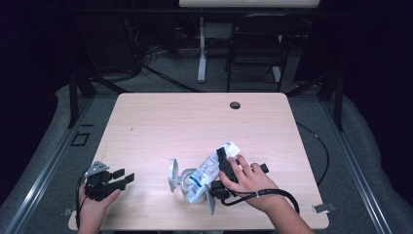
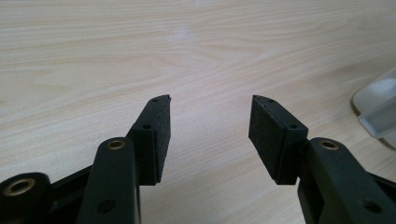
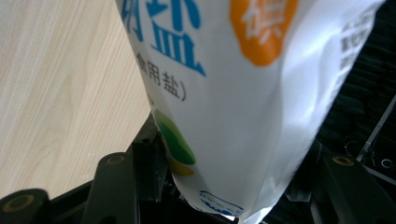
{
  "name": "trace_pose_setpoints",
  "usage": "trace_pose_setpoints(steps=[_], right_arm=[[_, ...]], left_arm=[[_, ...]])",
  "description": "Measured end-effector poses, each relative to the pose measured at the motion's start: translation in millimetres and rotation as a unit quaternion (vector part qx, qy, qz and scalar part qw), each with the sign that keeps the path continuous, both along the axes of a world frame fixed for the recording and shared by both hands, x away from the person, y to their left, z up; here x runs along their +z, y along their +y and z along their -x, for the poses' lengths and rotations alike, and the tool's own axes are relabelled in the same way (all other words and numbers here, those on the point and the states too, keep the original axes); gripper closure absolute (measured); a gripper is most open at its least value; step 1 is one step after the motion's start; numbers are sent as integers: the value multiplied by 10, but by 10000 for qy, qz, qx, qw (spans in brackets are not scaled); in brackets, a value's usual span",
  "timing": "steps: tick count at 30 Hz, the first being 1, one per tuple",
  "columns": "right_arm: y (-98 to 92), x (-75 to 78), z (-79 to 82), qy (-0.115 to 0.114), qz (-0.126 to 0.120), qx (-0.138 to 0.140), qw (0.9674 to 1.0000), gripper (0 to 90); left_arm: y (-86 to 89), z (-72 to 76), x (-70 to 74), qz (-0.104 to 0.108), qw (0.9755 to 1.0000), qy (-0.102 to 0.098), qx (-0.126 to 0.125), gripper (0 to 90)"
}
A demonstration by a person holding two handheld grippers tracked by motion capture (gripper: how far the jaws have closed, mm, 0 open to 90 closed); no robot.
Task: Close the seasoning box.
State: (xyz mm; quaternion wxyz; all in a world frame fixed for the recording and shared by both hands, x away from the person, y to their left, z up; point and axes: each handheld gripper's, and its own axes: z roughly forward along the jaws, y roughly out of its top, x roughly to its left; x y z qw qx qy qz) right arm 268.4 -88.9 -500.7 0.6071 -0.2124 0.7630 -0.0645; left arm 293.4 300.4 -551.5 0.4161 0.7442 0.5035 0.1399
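A white salt bag (image 1: 207,173) with blue print leans, lower end down, into a clear plastic container (image 1: 187,187) near the table's front edge. My right gripper (image 1: 225,158) is shut on the bag's upper part. In the right gripper view the bag (image 3: 233,93) sits between both jaws, its blue characters and an orange badge facing the camera. My left gripper (image 1: 124,177) rests at the front left of the table, open, pointing right toward the container. In its own view, the left gripper (image 2: 210,121) has bare wood between its pads, and the container's clear edge (image 2: 378,112) shows at the right.
The light wooden table (image 1: 185,126) has a round cable hole (image 1: 235,105) near its far edge. A round clear lid (image 1: 173,174) stands left of the container. Behind the table are a dark chair (image 1: 258,44) and a white desk leg (image 1: 201,48).
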Motion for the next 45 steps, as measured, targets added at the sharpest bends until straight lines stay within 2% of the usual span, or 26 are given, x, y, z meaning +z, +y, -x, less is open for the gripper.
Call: trace_pose_setpoints(steps=[45], right_arm=[[11, 13, 3, -13, 45, 18, 10000, 468]], left_arm=[[15, 2, -1, 13, 10000, -4, 16, 490]])
